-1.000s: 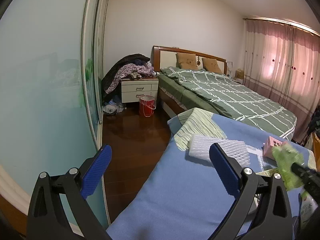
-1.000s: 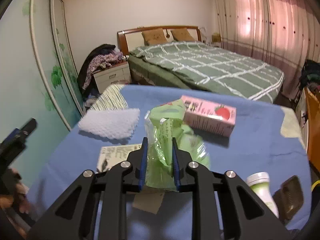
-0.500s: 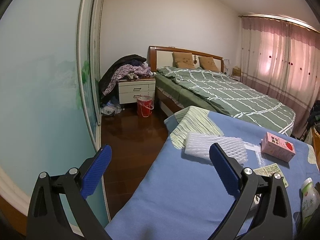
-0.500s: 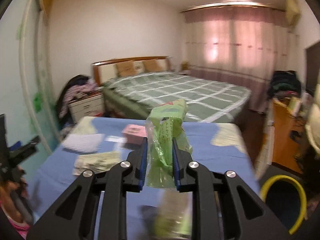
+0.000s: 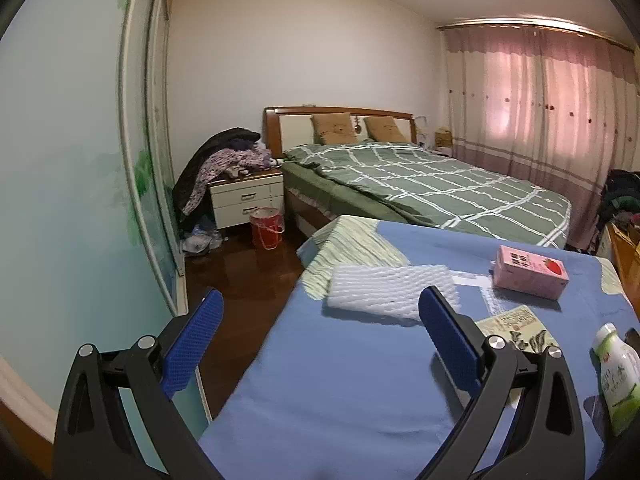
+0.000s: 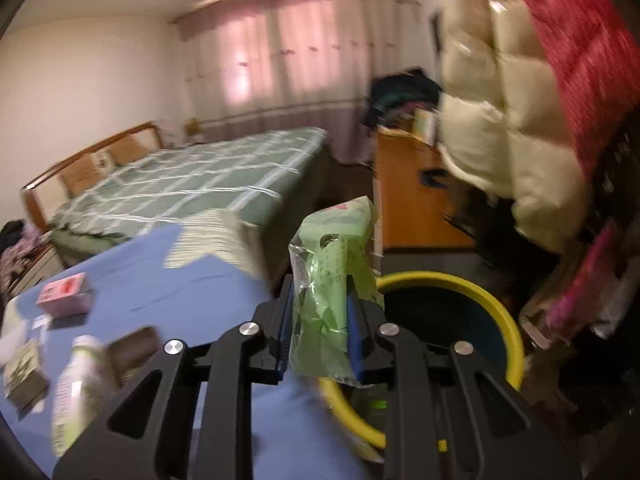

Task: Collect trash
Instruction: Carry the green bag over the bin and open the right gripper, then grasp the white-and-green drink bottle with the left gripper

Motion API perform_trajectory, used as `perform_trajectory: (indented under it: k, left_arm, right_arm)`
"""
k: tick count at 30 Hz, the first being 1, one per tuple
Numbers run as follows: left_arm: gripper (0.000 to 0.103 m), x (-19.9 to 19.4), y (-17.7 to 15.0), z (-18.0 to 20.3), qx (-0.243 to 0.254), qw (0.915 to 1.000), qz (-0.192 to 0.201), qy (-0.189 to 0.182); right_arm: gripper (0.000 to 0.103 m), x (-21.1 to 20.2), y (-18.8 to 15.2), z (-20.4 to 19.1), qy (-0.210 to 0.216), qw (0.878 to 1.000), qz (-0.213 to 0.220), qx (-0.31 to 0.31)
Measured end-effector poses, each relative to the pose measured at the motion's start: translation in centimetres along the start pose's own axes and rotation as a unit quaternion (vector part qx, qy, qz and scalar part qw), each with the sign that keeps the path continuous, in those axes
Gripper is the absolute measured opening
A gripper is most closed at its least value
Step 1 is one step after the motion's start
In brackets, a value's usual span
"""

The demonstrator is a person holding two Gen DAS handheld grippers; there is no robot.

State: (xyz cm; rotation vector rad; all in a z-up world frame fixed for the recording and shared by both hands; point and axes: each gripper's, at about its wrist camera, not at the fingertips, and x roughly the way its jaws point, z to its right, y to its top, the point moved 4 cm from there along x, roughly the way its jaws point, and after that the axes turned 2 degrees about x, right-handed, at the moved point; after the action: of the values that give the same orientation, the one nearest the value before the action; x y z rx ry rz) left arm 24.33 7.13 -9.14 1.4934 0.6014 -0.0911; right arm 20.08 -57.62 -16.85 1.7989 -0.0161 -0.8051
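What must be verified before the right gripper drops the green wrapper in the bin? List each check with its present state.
1. Right gripper shut on green plastic wrapper: ok.
2. Yellow-rimmed bin open: ok.
3. Wrapper directly above the opening: cannot tell; the view is blurred.
4. Room inside the bin: cannot tell; interior dark.
5. Left gripper open and empty for the next piece: ok.
6. Trash left on the blue cloth: not ok; pink carton, foam net and bottle remain.
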Motion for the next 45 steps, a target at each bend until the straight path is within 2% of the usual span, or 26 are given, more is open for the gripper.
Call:
perform_trajectory:
  k: [5, 10, 11, 12, 14, 15, 22, 29, 33, 39, 40, 42, 45]
  left_arm:
    - [0.097, -0.5, -0.2, 1.5, 0.017, 0.9997, 0.002, -0.018]
    - [0.097, -0.9, -0.2, 2.6, 0.035, 0.9986, 0.008, -0.038]
    - [0.097, -1.0, -0.2, 2.7, 0.037, 0.9984, 0.009, -0.042]
    - [0.097, -1.2, -0.3, 3.0, 0.04, 0.9981, 0.01, -0.046]
    - [0.097, -1.3, -0.3, 3.6, 0.05, 0.9973, 0.011, -0.053]
    - [0.097, -1.3, -0.4, 3.9, 0.055, 0.9968, 0.011, -0.058]
    - [0.097, -2.5, -1.2, 7.5, 0.09, 0.9909, 0.004, -0.1]
    - [0.097, -6.7, -3.0, 13.3, 0.123, 0.9775, -0.009, -0.171]
    - [0.097, -8.8, -4.3, 17.0, 0.116, 0.9618, -0.051, -0.243]
    - [0.097, -11.3, -6.7, 22.9, 0.131, 0.9428, -0.079, -0.296]
    - [0.097, -11.6, -7.1, 23.9, 0.132, 0.9376, -0.088, -0.31]
    - [0.097, -12.0, -7.8, 25.3, 0.139, 0.9329, -0.095, -0.319]
    - [0.097, -11.8, -9.0, 27.3, 0.157, 0.936, -0.102, -0.298]
  right_arm:
    - [0.026, 2.6, -0.9, 2.7, -0.051, 0.998, -0.027, 0.025]
    - [0.029, 4.4, -1.0, 4.3, -0.079, 0.995, -0.044, 0.042]
    - [0.036, 4.5, -1.1, 4.4, -0.079, 0.995, -0.047, 0.046]
    - [0.048, 4.4, -1.2, 4.2, -0.081, 0.994, -0.049, 0.048]
    - [0.063, 4.2, -1.1, 4.3, -0.089, 0.994, -0.042, 0.052]
    - [0.067, 3.9, -1.1, 4.2, -0.091, 0.994, -0.037, 0.051]
    - [0.073, 3.5, -1.0, 3.9, -0.093, 0.994, -0.026, 0.046]
    - [0.078, 3.3, -0.9, 3.6, -0.091, 0.995, -0.023, 0.042]
    - [0.078, 3.3, -0.9, 3.5, -0.088, 0.995, -0.024, 0.043]
    - [0.079, 3.2, -0.9, 3.5, -0.083, 0.995, -0.022, 0.042]
    - [0.079, 3.2, -0.9, 3.5, -0.083, 0.995, -0.022, 0.042]
    - [0.079, 3.2, -0.9, 3.4, -0.082, 0.996, -0.022, 0.041]
    - [0.079, 3.3, -0.9, 3.2, -0.078, 0.996, -0.024, 0.038]
